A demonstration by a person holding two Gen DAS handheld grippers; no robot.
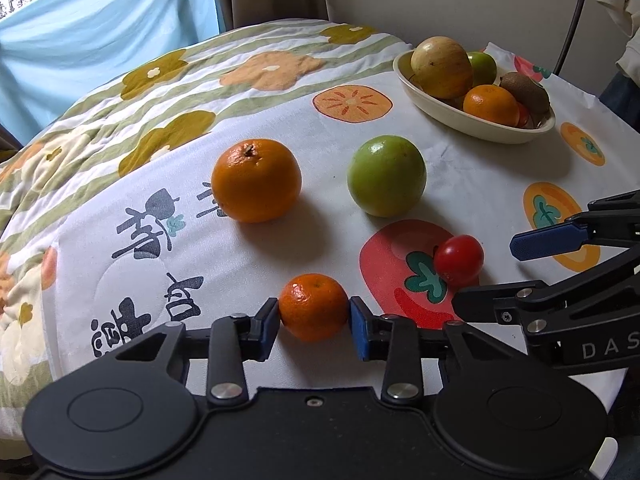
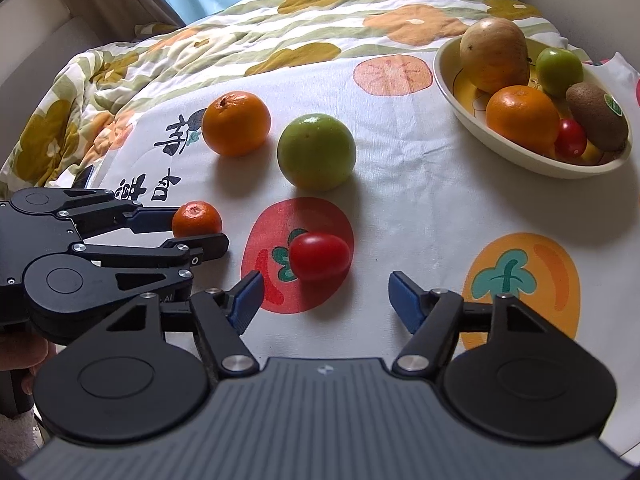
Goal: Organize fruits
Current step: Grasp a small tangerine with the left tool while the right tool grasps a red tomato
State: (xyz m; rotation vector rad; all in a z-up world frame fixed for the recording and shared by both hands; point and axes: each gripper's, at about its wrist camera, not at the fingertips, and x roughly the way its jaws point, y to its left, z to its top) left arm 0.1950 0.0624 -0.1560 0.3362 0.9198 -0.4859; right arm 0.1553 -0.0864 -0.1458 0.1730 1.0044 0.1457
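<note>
My left gripper point(image 1: 314, 318) is shut on a small mandarin point(image 1: 313, 306), low over the cloth; it also shows in the right wrist view point(image 2: 197, 220). My right gripper point(image 2: 326, 298) is open, just short of a red cherry tomato point(image 2: 320, 257), which also shows in the left wrist view point(image 1: 459, 260). A large orange point(image 1: 256, 180) and a green apple point(image 1: 386, 176) lie loose farther back. A cream oval bowl point(image 2: 516, 152) at the far right holds a yellowish apple, a green fruit, an orange, a kiwi and a small tomato.
The surface is a soft printed cloth point(image 2: 420, 208) over a floral quilt point(image 2: 180, 52) that drops off at the left. A wall and a curtain stand behind. A dark cable point(image 1: 572, 28) hangs at the far right.
</note>
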